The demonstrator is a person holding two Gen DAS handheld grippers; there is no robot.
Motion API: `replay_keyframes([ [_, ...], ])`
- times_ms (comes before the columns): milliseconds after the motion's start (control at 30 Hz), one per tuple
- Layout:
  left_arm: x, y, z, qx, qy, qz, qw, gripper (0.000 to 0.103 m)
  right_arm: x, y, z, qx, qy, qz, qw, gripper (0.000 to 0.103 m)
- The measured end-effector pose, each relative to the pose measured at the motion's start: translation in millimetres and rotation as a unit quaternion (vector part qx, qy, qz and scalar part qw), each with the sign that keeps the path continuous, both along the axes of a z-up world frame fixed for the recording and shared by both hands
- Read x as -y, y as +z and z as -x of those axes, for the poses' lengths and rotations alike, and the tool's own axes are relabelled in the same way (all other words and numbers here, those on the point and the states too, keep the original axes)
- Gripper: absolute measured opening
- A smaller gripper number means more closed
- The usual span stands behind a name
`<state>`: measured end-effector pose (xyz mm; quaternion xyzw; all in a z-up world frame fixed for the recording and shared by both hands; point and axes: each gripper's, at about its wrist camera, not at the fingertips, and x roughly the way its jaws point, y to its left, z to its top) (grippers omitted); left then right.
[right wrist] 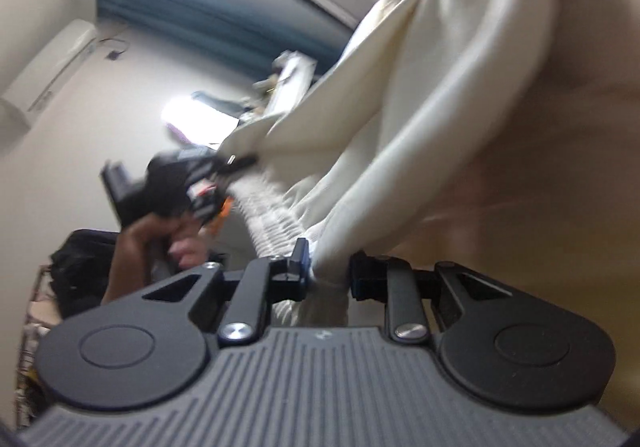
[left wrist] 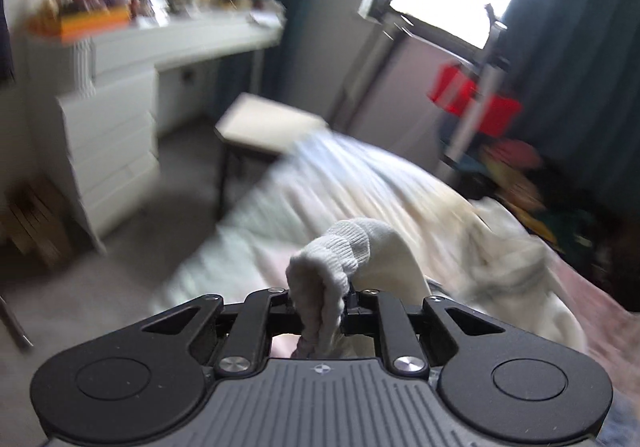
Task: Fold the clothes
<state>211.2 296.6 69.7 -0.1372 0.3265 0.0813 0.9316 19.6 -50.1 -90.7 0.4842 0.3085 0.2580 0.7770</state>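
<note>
Partly blurred, cream garment [right wrist: 432, 95] in both tongs, hem unreadable.

Motion blur smears the bed [left wrist: 320, 183], the white dresser [left wrist: 108, 151] and the clutter [left wrist: 96, 7] along its top, so no item there can be named. The cream garment [right wrist: 440, 87] runs off the right wrist view's upper edge. The left gripper [right wrist: 236, 163] and the hand [right wrist: 160, 235] holding it (both blurred) show no finger detail there.

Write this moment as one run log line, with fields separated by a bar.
left hand-held gripper: shut on ribbed cuff | right hand-held gripper: shut on cream garment | garment lifted, not yet folded
</note>
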Motion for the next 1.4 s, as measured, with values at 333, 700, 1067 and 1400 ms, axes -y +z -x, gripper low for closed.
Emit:
replay_keyframes([
  [333,-66.5,-55.9,-158.0,-0.026,0.047,-0.088,0.9947,0.015,-149.3,-30.6,-127.1,-0.024,0.089,-0.016,0.996,0.023],
  [700,-57.9,-91.3,-152.9,-0.026,0.033,-0.091,0.995,0.051,-145.7,-7.7,-140.6,-0.009,0.128,0.075,0.989,0.028],
  [1067,27.7,-30.8,33.6,0.094,-0.025,-0.074,0.9926,0.086,-76.2,67.6,-65.4,0.077,0.091,0.222,0.968,0.086],
  [1400,137.9,-26.2,170.2,0.149,-0.074,-0.039,0.9853,0.091,34.9,118.1,15.2,0.169,-0.012,0.333,0.928,0.085],
])
